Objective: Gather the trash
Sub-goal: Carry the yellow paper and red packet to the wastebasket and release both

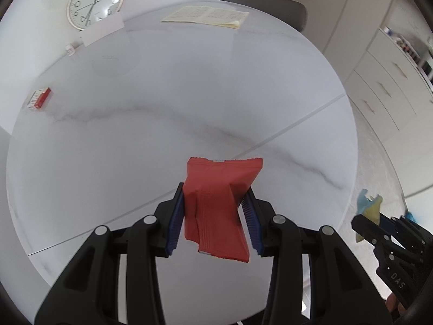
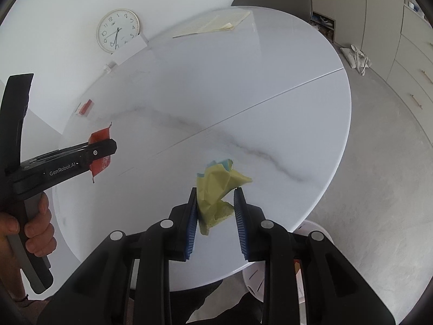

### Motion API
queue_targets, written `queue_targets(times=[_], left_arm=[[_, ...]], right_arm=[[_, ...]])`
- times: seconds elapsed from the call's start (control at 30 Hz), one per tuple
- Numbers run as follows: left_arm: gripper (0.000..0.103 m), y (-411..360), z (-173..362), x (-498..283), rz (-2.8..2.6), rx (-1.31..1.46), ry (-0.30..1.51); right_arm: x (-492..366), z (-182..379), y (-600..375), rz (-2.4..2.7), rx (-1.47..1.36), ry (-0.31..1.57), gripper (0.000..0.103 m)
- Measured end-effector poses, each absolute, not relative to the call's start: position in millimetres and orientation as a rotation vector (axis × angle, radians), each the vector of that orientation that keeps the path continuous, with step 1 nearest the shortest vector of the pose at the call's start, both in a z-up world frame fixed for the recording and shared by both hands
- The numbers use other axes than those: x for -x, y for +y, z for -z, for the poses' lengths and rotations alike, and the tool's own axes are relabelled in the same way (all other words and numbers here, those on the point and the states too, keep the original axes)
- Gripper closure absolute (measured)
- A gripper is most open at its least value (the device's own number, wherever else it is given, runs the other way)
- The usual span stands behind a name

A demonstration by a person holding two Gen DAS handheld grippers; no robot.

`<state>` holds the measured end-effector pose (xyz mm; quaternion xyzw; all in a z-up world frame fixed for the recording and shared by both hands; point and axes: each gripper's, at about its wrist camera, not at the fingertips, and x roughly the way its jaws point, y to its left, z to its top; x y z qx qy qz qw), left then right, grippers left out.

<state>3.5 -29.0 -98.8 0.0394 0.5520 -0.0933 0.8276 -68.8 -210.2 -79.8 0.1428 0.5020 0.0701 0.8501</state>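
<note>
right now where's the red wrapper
The red wrapper is clamped in the left gripper, held above the near part of the white table, left of the right gripper with its yellow paper.

On the side of the left gripper (image 2: 101, 151), seen from the right wrist camera, white lettering reads "GenRobot.AI". The right gripper (image 1: 372, 216), at the edge of the left wrist view, carries the letters "DAS" on its black body. The round clock (image 1: 94, 2) leaning at the far edge of the table (image 1: 189, 94) shows the usual numbers 1 to 12 around its white face. The open booklet (image 1: 205, 16) at the far edge has printed lines too small to read, and so does the small red box (image 1: 40, 98) near the left edge.
</note>
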Motion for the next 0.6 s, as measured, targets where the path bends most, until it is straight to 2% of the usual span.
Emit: queue_targets(times=[0.3, 0.6], left_arm=[[0.062, -72.5, 100.3, 37.1, 0.379, -0.159, 1.107], [0.062, -108.4, 99.0, 69.5, 0.521, -0.284, 1.067]], right_arm=[[128.0, 88.4, -258.6, -0.020, -0.333, 1.054, 0.076], [155.1, 247.4, -295.8, 0.118, -0.497, 1.328, 0.076]])
